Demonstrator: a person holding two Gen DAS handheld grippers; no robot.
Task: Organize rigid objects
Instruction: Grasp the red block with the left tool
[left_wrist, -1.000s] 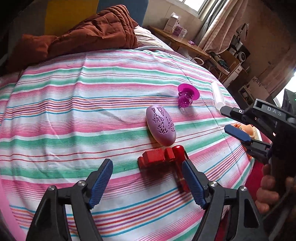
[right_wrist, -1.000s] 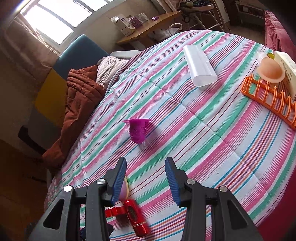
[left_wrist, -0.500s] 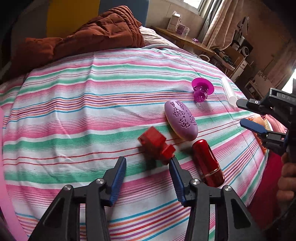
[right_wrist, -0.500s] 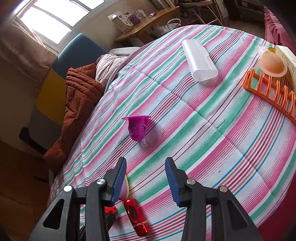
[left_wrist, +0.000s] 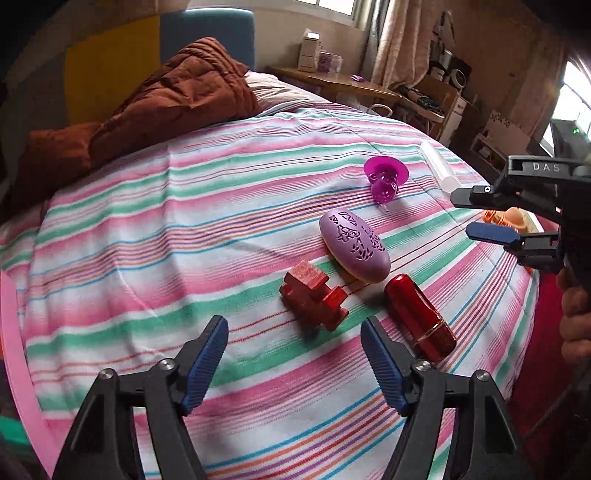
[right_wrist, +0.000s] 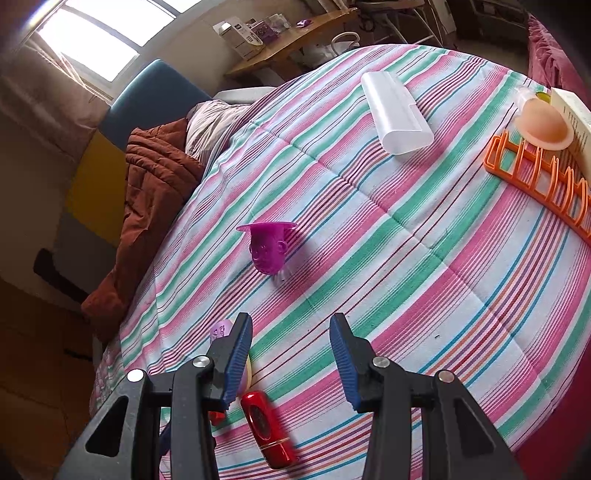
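Striped bedspread (left_wrist: 155, 229): left tongs (left_wrist: 293, 354) opening, empty, best centred over red wooden block (left_wrist: 314, 295); right tongs (right_wrist: 290, 356) parted, empty.

Beyond our tongs we see a striped bed (left_wrist: 147, 229), a blue-yellow headboard (right_wrist: 122, 122), a wooden desk (left_wrist: 332, 79) and a bright window (right_wrist: 99, 40).

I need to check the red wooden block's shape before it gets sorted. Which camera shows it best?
The left wrist view: the red wooden block lies whole and unobstructed on the striped bedspread. In the right wrist view only a red sliver shows behind a finger of the right gripper.
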